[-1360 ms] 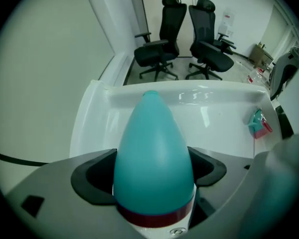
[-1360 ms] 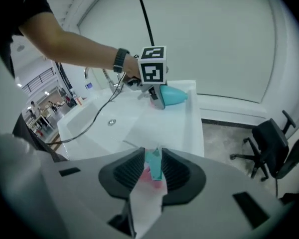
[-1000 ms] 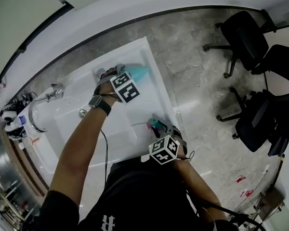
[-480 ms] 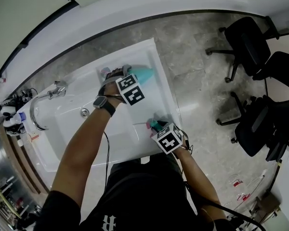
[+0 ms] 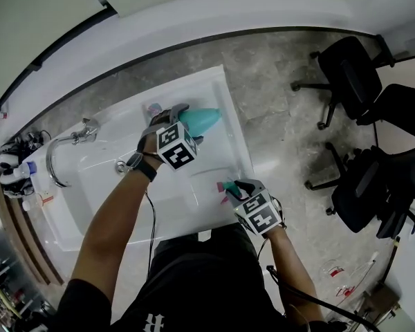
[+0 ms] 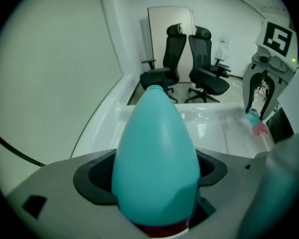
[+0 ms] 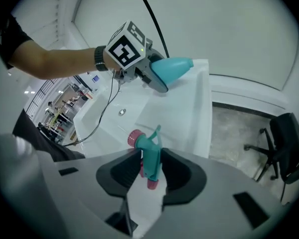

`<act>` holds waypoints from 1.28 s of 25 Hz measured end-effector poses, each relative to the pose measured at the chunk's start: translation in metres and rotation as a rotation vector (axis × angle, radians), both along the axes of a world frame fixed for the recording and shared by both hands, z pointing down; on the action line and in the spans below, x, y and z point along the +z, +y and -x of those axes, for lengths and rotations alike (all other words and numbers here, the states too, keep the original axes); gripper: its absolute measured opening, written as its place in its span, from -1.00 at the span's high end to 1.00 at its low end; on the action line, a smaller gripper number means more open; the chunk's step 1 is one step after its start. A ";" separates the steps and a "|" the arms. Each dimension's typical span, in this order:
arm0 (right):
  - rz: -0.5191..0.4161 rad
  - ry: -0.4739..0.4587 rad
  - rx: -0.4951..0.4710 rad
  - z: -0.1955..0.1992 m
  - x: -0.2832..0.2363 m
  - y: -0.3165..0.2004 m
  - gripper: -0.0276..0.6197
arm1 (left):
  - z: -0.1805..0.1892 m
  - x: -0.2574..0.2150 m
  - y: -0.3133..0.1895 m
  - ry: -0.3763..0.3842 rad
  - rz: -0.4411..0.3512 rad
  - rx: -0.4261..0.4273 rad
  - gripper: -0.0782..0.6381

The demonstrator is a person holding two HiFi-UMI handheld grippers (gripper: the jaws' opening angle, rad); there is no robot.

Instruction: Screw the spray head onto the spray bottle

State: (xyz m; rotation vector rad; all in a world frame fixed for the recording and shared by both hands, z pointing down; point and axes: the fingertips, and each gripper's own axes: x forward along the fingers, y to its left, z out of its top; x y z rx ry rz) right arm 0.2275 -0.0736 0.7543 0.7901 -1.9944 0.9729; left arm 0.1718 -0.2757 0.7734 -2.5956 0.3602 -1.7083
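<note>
My left gripper (image 5: 185, 122) is shut on the teal spray bottle (image 5: 203, 119), held above the white counter (image 5: 225, 95). In the left gripper view the bottle (image 6: 155, 153) fills the space between the jaws, its open neck pointing away from the camera. The spray head (image 5: 227, 186), teal with a pink collar and nozzle, is clamped in my right gripper (image 5: 234, 188) near the counter's front right. In the right gripper view the spray head (image 7: 150, 156) stands between the pads, and the left gripper (image 7: 154, 78) with the bottle (image 7: 172, 68) hangs further off, apart from it.
A white sink basin (image 5: 97, 185) with a curved faucet (image 5: 62, 151) and a drain (image 5: 120, 166) lies to the left. A black cable (image 5: 151, 220) trails over the basin's front. Black office chairs (image 5: 353, 57) stand on the grey floor to the right.
Both grippers have risen and tilted. The bottle has come up off the counter in the left gripper, and the right gripper has shifted right with the spray head.
</note>
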 end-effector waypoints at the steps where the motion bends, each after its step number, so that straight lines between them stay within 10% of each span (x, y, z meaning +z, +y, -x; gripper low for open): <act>1: -0.021 -0.006 -0.006 0.002 -0.012 0.000 0.51 | -0.001 -0.014 0.005 0.048 -0.003 -0.013 -0.42; 9: -0.263 -0.004 -0.121 0.026 -0.148 -0.004 0.51 | 0.027 -0.177 0.042 0.535 -0.078 -0.182 -0.42; 18: -0.480 0.042 -0.231 0.079 -0.250 0.017 0.51 | 0.077 -0.288 0.099 0.803 -0.178 -0.270 -0.42; 32: -0.616 0.138 -0.308 0.100 -0.300 0.031 0.51 | 0.133 -0.325 0.120 0.831 -0.296 -0.303 -0.42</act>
